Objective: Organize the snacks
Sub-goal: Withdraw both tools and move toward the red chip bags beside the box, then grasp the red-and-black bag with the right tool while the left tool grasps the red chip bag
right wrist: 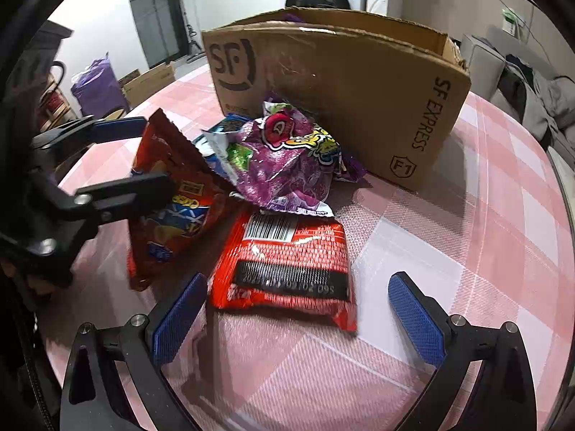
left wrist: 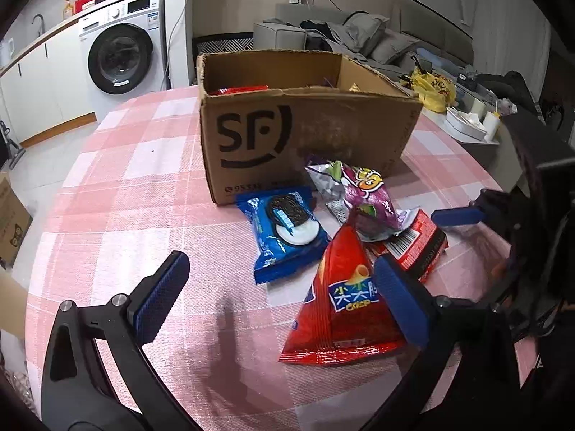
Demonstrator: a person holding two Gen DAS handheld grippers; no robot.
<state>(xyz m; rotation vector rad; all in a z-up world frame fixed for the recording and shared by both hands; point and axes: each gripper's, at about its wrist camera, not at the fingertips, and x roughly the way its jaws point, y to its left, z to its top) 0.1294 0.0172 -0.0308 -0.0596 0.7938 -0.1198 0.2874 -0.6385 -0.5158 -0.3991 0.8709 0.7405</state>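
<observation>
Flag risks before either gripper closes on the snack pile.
1. The purple candy bag lies over the red barcode packet; pulling the packet could drag it along.
2. The left gripper, open, straddles both the red crisp bag and bare cloth; closing may only crumple the bag.

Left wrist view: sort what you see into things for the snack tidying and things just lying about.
For the job:
cardboard box
blue cookie pack
purple snack bag
red crisp bag
red flat packet

Lying about:
washing machine
yellow plastic bag
grey clothes on the sofa
white dish
</observation>
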